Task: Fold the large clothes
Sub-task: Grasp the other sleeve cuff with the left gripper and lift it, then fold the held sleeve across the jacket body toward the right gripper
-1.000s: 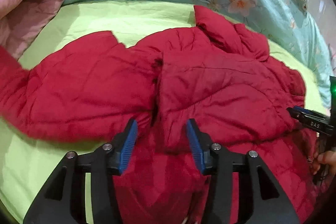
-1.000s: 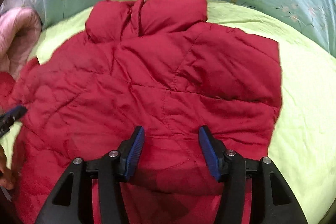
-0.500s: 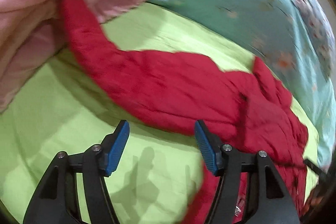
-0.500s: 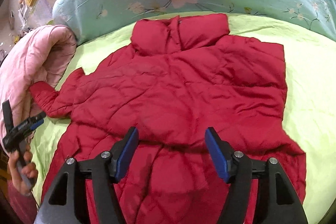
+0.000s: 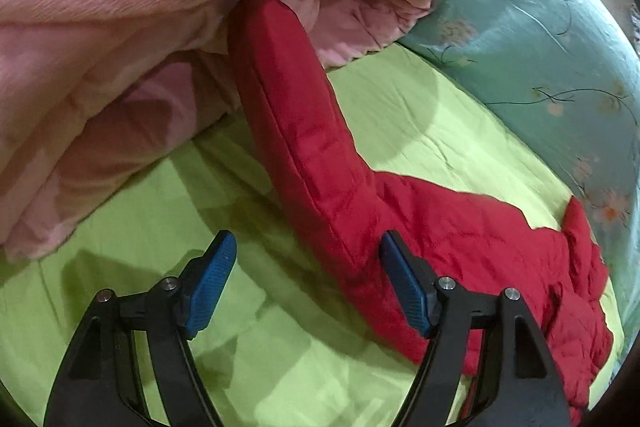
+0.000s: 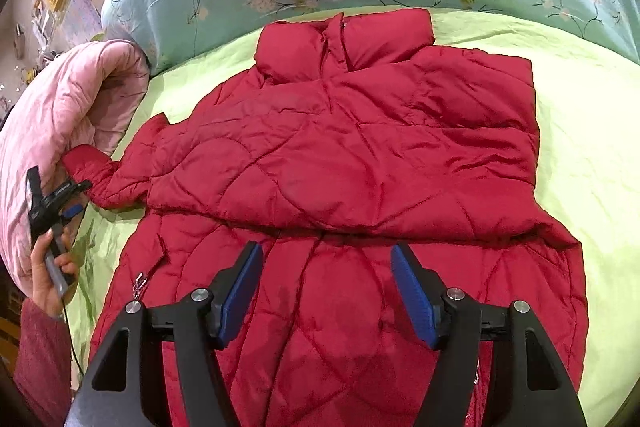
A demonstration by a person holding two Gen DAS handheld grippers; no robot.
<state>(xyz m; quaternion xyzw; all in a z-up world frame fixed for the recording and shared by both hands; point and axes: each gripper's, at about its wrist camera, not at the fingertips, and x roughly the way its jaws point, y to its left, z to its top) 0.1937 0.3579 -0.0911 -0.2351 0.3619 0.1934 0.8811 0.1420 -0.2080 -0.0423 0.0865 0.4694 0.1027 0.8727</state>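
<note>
The left gripper [image 5: 308, 283] has its 2 blue-padded fingers [image 5: 210, 285] spread wide with nothing between them, hovering over the green bedsheet [image 5: 248, 367]; just past its right finger the red jacket's sleeve [image 5: 296, 131] runs away from the fingers, its far end tucked under the folded pink quilt [image 5: 132, 7] that fills the space ahead and to the left of the fingers; beyond the sleeve to the right lies a teal floral duvet [image 5: 540, 47]; the right gripper [image 6: 326, 295] likewise has its 2 fingers [image 6: 414, 301] spread apart and gripping nothing, poised above the lower body of the red jacket [image 6: 340, 163], which lies flat on the bed; ahead of these fingers 1 side of the jacket is folded across the chest, with the collar [image 6: 344, 39] at the far end; well left of the fingers the left hand [image 6: 50, 271] holds the other gripper beside the sleeve cuff
</note>
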